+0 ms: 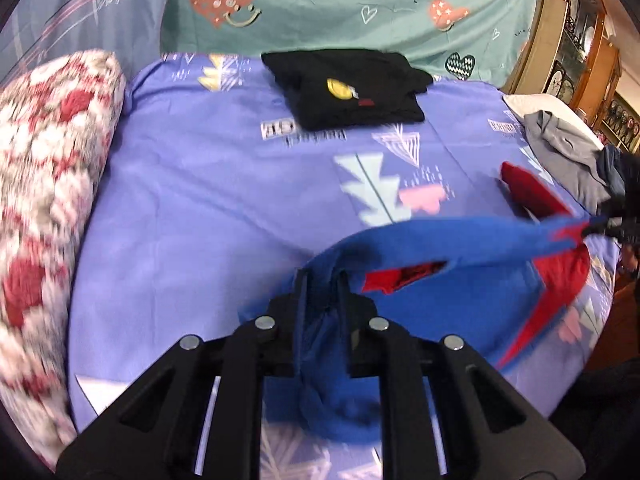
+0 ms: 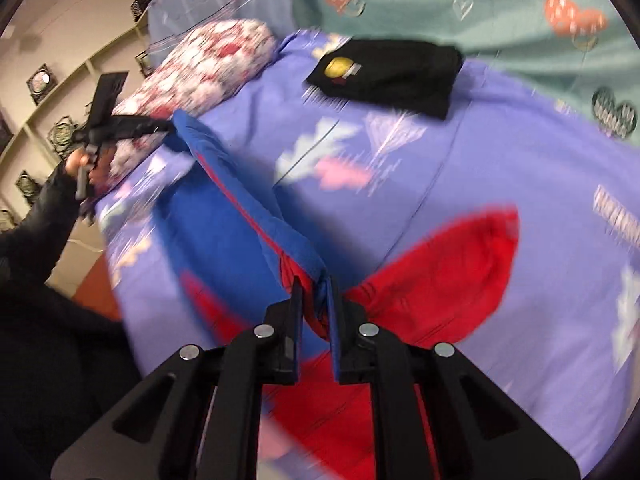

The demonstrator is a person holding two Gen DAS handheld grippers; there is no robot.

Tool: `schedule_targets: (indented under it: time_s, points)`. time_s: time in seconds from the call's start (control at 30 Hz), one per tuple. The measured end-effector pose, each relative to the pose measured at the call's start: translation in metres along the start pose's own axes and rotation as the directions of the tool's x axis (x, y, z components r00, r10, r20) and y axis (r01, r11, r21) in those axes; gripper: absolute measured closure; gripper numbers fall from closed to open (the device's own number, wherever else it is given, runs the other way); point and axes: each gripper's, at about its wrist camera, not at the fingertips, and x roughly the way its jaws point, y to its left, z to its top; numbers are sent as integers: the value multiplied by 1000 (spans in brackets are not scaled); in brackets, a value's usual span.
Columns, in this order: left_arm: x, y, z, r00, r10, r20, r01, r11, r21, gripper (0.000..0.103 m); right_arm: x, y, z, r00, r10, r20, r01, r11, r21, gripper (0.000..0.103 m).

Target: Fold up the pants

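The blue and red pants (image 1: 460, 248) hang stretched between my two grippers above the purple bedsheet (image 1: 200, 200). My left gripper (image 1: 322, 280) is shut on the blue waistband end. My right gripper (image 2: 316, 284) is shut on the other end, where blue and red cloth (image 2: 440, 272) meet. The right gripper shows at the right edge of the left wrist view (image 1: 608, 224). The left gripper shows at the left of the right wrist view (image 2: 172, 128). Part of the pants rests on the sheet below.
A folded black garment (image 1: 352, 88) with a yellow badge lies at the far side of the bed. A red and white floral pillow (image 1: 48, 184) lies along the left. Grey clothes (image 1: 560, 152) are piled at the right. A teal heart-print pillow (image 1: 340, 4) stands behind.
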Motion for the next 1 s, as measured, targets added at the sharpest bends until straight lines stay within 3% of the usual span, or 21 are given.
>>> schedule_targets:
  time_s: [0.13, 0.33, 0.43, 0.53, 0.6, 0.7, 0.83, 0.93, 1.0]
  points:
    - [5, -2, -41, 998, 8, -56, -9, 1000, -27, 81, 37, 13, -42, 997, 23, -77, -20, 999, 45, 92]
    - [10, 3, -84, 993, 32, -113, -43, 994, -104, 48, 53, 17, -54, 996, 19, -86, -13, 998, 68, 83]
    - [6, 9, -87, 992, 30, -123, -48, 989, -143, 45, 51, 23, -53, 995, 1, -103, 2, 999, 33, 79]
    - [-4, 10, -84, 995, 35, -97, -52, 982, -180, 32, 43, 27, -51, 996, 8, -85, -6, 999, 32, 68]
    - [-8, 9, -79, 996, 22, -92, -41, 977, -209, 22, 32, 30, -48, 999, 9, -45, -7, 1000, 29, 50]
    - [-3, 8, -70, 993, -3, -120, -30, 963, -267, 17, 18, 29, -41, 1000, -17, 10, 16, 999, 34, 48]
    - [6, 11, -62, 987, -89, -137, 26, 915, -403, 12, 7, 14, -31, 985, -158, 73, 150, 983, 109, 38]
    - [13, 10, -63, 986, -84, -143, 14, 901, -433, 12, 11, -3, -25, 951, -300, 78, 280, 938, 203, 31]
    - [20, 8, -63, 984, -82, -157, 2, 891, -454, 12, 17, -13, -23, 936, -343, 73, 315, 914, 257, 31]
